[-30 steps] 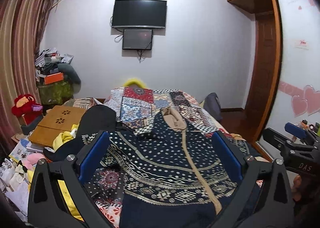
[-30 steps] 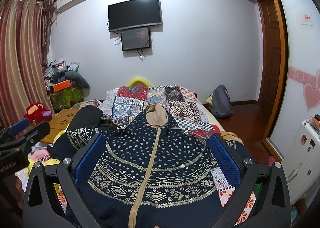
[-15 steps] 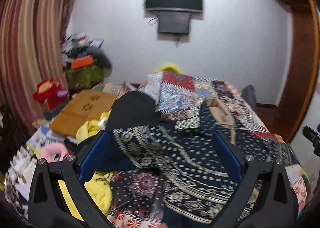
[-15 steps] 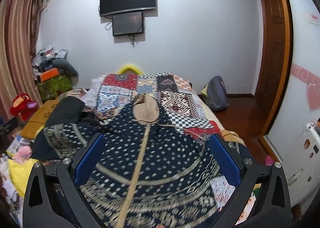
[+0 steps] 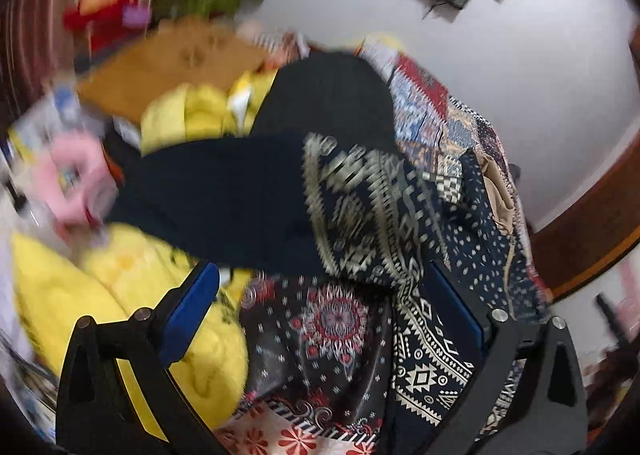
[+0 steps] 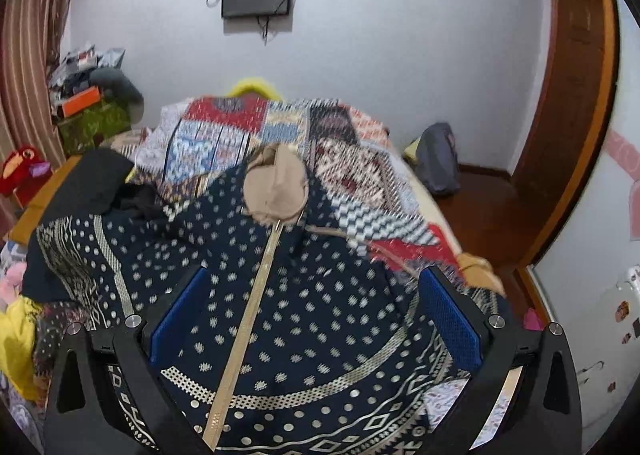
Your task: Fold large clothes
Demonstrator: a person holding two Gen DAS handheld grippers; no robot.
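A large navy garment (image 6: 320, 295) with cream dots, patterned bands and a tan centre strip lies spread on the bed, its tan collar (image 6: 276, 185) at the far end. My right gripper (image 6: 316, 311) hovers open above its lower middle, holding nothing. In the blurred left wrist view, the same garment (image 5: 400, 215) shows its left side and dark sleeve. My left gripper (image 5: 324, 311) is open over the garment's left edge and a red-flowered cloth (image 5: 332, 319), with nothing between its blue pads.
A patchwork quilt (image 6: 280, 127) covers the far bed. Yellow fabric (image 5: 132, 295) and a black cloth (image 5: 332, 95) lie at the bed's left; a wooden board (image 5: 168, 67) and clutter stand beyond. A grey backpack (image 6: 436, 163) sits on the floor near the wooden door (image 6: 576, 95).
My left gripper has swung left and tilted down toward the garment's left sleeve side, blurring the view. The right gripper has dropped closer over the garment's middle.
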